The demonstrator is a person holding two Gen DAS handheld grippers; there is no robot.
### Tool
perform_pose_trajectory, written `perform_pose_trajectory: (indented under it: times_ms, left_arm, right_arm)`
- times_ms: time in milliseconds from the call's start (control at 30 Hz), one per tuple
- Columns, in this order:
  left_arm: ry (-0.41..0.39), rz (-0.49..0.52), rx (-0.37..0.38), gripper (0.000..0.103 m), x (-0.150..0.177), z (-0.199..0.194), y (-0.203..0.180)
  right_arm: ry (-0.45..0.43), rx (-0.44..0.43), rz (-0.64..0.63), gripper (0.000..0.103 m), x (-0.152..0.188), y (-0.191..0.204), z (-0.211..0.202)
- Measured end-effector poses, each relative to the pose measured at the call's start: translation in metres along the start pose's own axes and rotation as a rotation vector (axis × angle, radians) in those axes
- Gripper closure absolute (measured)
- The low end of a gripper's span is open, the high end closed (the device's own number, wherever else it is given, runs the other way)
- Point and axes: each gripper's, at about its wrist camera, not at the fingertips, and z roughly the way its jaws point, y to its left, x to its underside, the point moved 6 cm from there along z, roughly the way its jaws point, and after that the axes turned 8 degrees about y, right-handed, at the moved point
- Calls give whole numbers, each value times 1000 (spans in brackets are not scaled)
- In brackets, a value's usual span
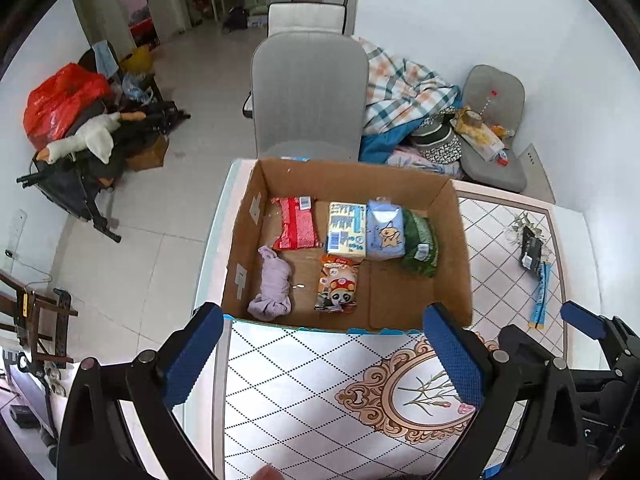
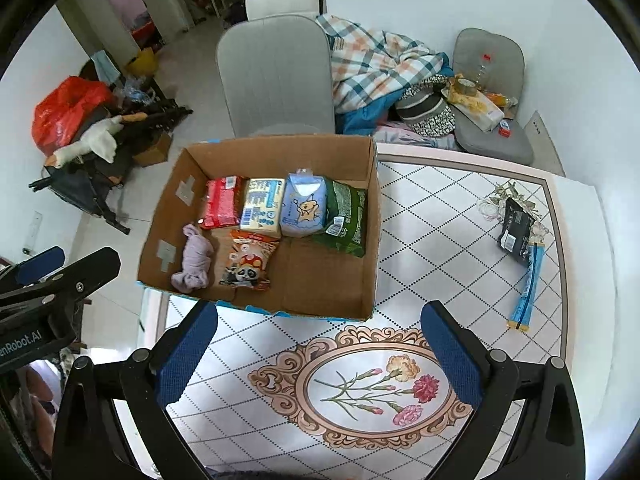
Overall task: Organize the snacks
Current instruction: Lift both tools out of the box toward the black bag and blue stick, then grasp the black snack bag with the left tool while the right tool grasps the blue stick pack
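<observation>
An open cardboard box (image 1: 456, 240) (image 2: 372, 216) stands on the patterned table. Along its far side lie a red packet (image 1: 295, 224) (image 2: 222, 202), a yellow packet (image 1: 346, 230) (image 2: 262, 208), a light blue packet (image 1: 385, 232) (image 2: 304, 210) and a green bag (image 1: 420, 246) (image 2: 346, 216). Nearer in the box are a lilac bundle (image 1: 272, 286) (image 2: 194, 260) and a panda snack pack (image 1: 338, 284) (image 2: 248, 262). A black packet (image 1: 530, 248) (image 2: 516, 226) and a long blue stick pack (image 1: 541, 294) (image 2: 526, 288) lie on the table to the right. My left gripper (image 1: 324, 356) and right gripper (image 2: 318, 356) are both open and empty, just short of the box.
A grey chair (image 1: 308, 96) (image 2: 276, 76) stands behind the box. A plaid blanket (image 1: 400, 84) and a cluttered grey seat (image 2: 492, 92) lie at the back right. Bags and a stroller (image 1: 80, 140) crowd the floor on the left. The table's edge (image 1: 216, 280) runs beside the box.
</observation>
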Motion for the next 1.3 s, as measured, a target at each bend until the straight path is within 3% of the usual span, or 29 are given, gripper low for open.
perform_pose_trajectory:
  times_ms: [100, 200, 333, 633, 800, 900, 1100, 1300]
  left_arm:
    - [-30, 14, -27, 1, -1, -10, -12]
    - [-89, 46, -110, 1, -9, -14, -31]
    - [-65, 88, -89, 1, -19, 3, -72]
    - [-34, 260, -65, 1, -55, 61, -225]
    - [36, 396, -107, 1, -74, 117, -316]
    - [95, 472, -113, 1, -77, 153, -362]
    - [214, 581, -129, 1, -77, 216, -423]
    - [299, 622, -109, 2, -76, 257, -463]
  right_arm:
    - [-11, -30, 10, 0, 2, -8, -9]
    - [-15, -42, 28, 0, 4, -25, -12]
    - [-2, -52, 95, 0, 7, -69, -9]
    - [33, 79, 358, 0, 15, -257, 22]
    - [114, 119, 482, 1, 12, -366, 79]
    - [175, 106, 513, 2, 8, -402, 118]
    - [311, 56, 536, 10, 10, -432, 192]
    - [403, -22, 563, 46, 22, -439, 244]
